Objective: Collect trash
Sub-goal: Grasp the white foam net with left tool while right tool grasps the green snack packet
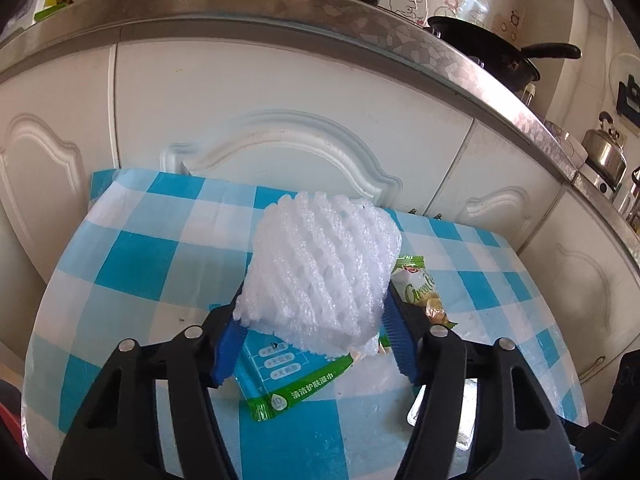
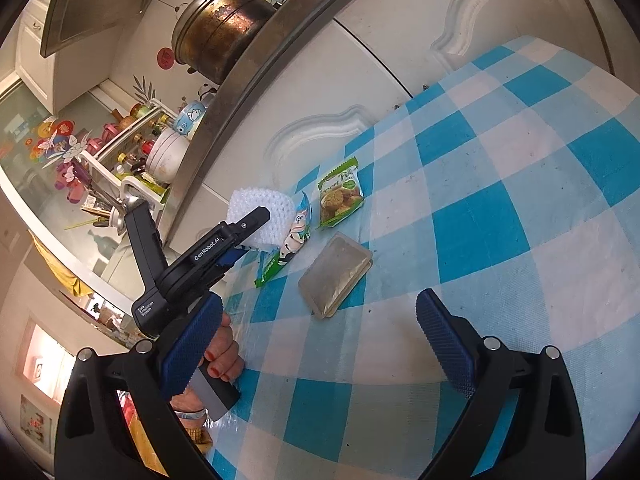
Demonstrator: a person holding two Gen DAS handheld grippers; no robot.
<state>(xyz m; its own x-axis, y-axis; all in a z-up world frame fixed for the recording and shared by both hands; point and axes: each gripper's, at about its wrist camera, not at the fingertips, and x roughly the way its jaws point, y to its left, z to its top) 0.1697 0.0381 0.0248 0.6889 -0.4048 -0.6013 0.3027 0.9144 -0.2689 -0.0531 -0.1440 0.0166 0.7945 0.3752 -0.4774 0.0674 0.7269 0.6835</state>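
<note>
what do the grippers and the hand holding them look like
Both are black plastic frames with silver rivets and blue ribbed finger pads. The left gripper carries white "GenRobot.AI" and "Data Acquisition System" lettering on its black body. The left hand has red-painted nails and a pale wristband. No cables show.

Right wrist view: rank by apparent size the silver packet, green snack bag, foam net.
1. Silver packet, largest.
2. Green snack bag.
3. Foam net, but the left claw hides part of it and it lies farther off, so 2 versus 3 is unsure.
</note>
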